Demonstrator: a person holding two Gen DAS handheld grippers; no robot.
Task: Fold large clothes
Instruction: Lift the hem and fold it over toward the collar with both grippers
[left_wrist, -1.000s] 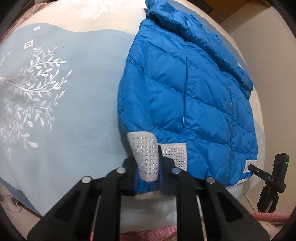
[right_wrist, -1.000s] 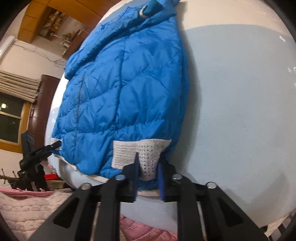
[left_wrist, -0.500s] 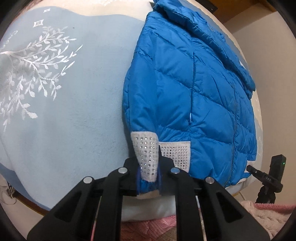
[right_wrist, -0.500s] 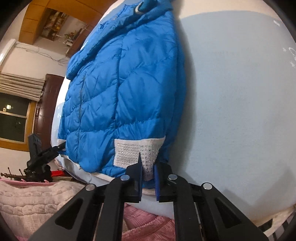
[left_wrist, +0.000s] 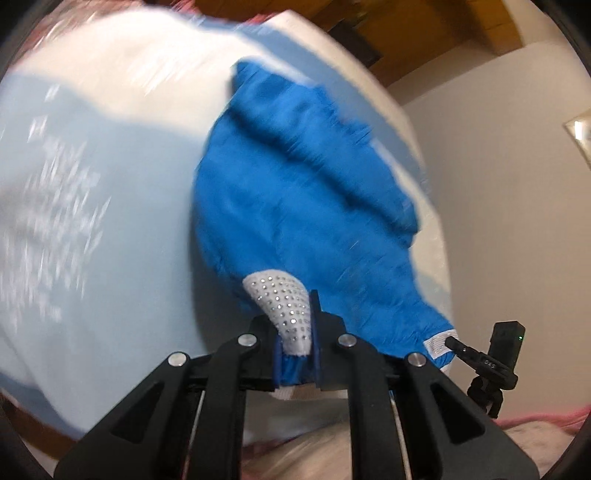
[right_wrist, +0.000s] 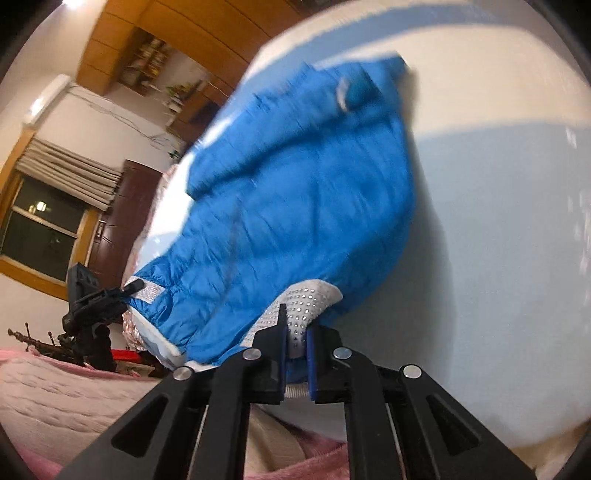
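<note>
A wide bed (left_wrist: 122, 229) spread with a pale blue, white-patterned blanket carries a bright blue quilted jacket (left_wrist: 295, 221) toward three o'clock.

At the left edge of your right-wrist view you have a dark window (right_wrist: 35, 236) under a pleated blind (right_wrist: 66, 173), with a wooden shelf unit (right_wrist: 147, 62) above it. A black camera on a tripod (right_wrist: 92, 314) stands lower left; in your left-wrist view it sits lower right (left_wrist: 495, 362). Pale blue bedding (left_wrist: 129, 229) fills the left, pink knit fabric (right_wrist: 55, 398) the bottom.

Bright blue jacket (left_wrist: 295, 206), white rhinestone-dotted trim (left_wrist: 284, 302); pale blue bedspread (left_wrist: 122, 221), white leaf pattern left; pink blanket (right_wrist: 55, 391) lower left.
</note>
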